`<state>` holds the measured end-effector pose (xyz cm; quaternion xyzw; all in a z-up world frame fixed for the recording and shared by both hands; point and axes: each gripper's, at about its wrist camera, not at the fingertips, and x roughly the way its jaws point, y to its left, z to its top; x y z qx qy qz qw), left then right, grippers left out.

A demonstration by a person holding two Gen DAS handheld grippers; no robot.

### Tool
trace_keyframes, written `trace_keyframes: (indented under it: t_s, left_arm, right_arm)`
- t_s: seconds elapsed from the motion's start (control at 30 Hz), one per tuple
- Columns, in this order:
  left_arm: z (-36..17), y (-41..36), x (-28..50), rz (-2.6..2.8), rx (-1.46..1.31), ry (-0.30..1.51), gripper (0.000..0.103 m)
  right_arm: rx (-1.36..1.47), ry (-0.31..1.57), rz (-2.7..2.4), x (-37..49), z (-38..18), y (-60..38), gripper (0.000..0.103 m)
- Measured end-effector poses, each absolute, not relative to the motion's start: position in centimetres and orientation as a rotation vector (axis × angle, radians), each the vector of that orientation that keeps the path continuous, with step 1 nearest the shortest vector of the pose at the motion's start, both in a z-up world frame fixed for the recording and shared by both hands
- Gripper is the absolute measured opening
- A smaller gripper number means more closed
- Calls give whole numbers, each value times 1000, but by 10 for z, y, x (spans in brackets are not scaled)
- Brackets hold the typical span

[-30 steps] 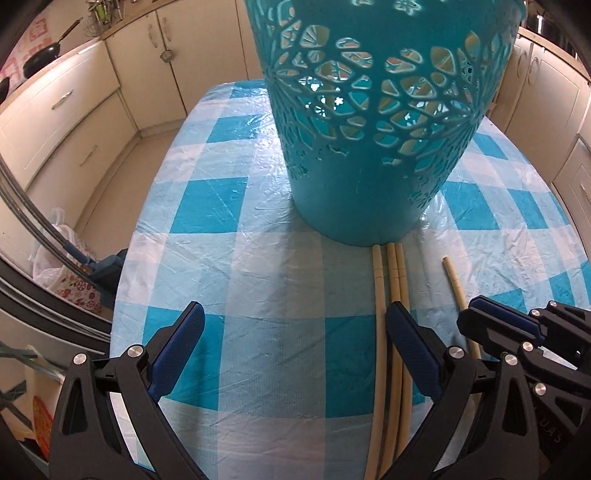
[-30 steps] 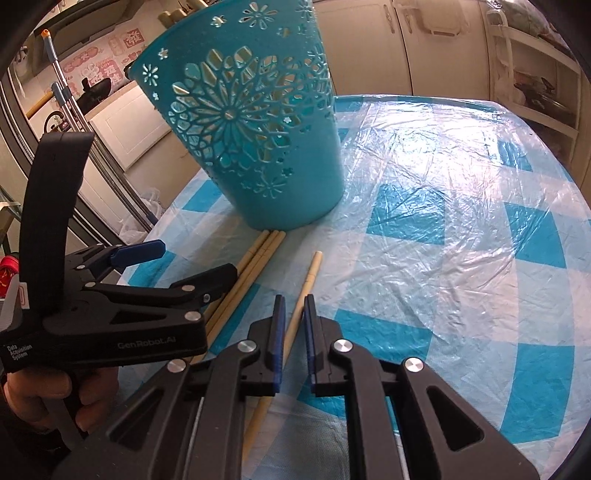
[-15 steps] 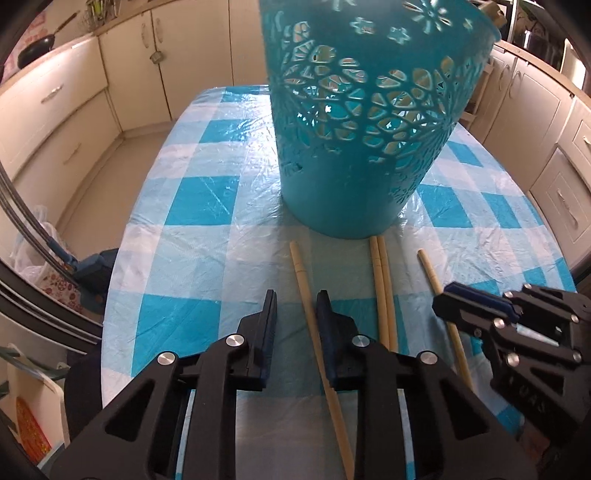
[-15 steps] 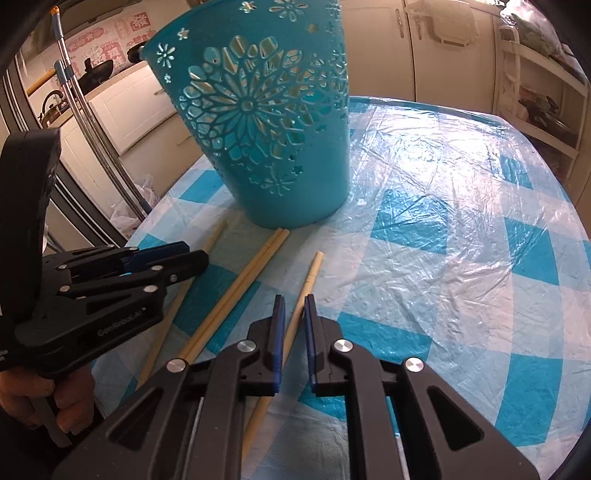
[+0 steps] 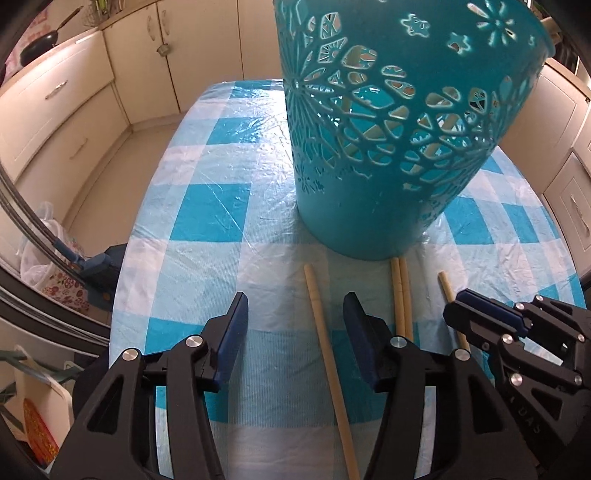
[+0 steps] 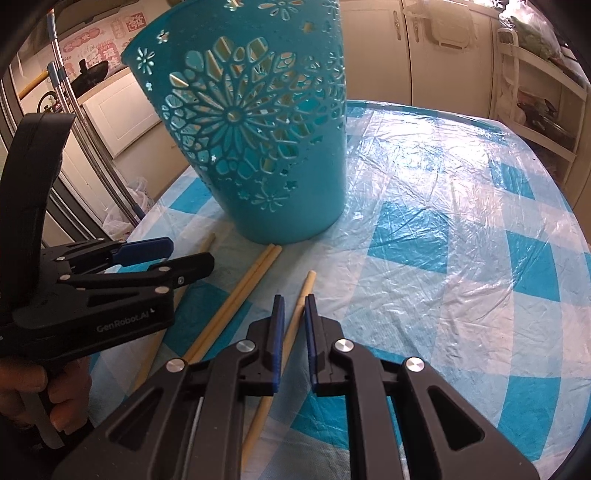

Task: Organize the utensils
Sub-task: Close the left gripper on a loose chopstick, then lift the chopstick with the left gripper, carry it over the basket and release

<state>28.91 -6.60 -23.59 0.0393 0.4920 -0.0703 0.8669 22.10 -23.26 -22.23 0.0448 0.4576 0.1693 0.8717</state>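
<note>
Since a second ago, one chopstick (image 5: 325, 354) is lying split off from the pair (image 5: 402, 295), between the opening jaws of the left gripper (image 5: 295, 339).

Four chopsticks are lying on the checked tablecloth (image 5: 207, 221), long axes pointing toward the teal basket (image 5: 388, 122): one single, two touching, one (image 6: 295, 317) lying between the nearly closed jaws of the right gripper (image 6: 294, 325); whether they are pinching it, I cannot tell.

Left gripper (image 6: 184, 258) body, white print: "GenRobot.AI"
Right gripper (image 5: 458, 314) body, faint embossed letters: "UAS", partly cut off
Wall posters (image 6: 110, 33), red characters: too blurred to read
</note>
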Motion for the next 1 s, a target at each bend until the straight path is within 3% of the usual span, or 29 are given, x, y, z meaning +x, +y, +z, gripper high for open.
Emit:
trace_keyframes:
  t_s: [0.03, 0.17, 0.23, 0.6, 1.0]
  left_arm:
    - [-236, -66, 290, -147, 85, 1026, 48]
    - [-236, -65, 290, -161, 99, 1009, 17]
    - [-236, -64, 290, -178, 98, 1010, 8]
    - [-230, -55, 273, -192, 72, 1002, 5]
    - [-204, -43, 246, -232, 23, 939, 5]
  right_arm:
    - [94, 956, 355, 221, -222, -233, 13]
    - [96, 954, 364, 218, -222, -235, 16]
    - [100, 953, 370, 217, -222, -236, 17]
    - [127, 953, 383, 216, -222, -240, 19]
    - [100, 949, 406, 214, -219, -233, 30]
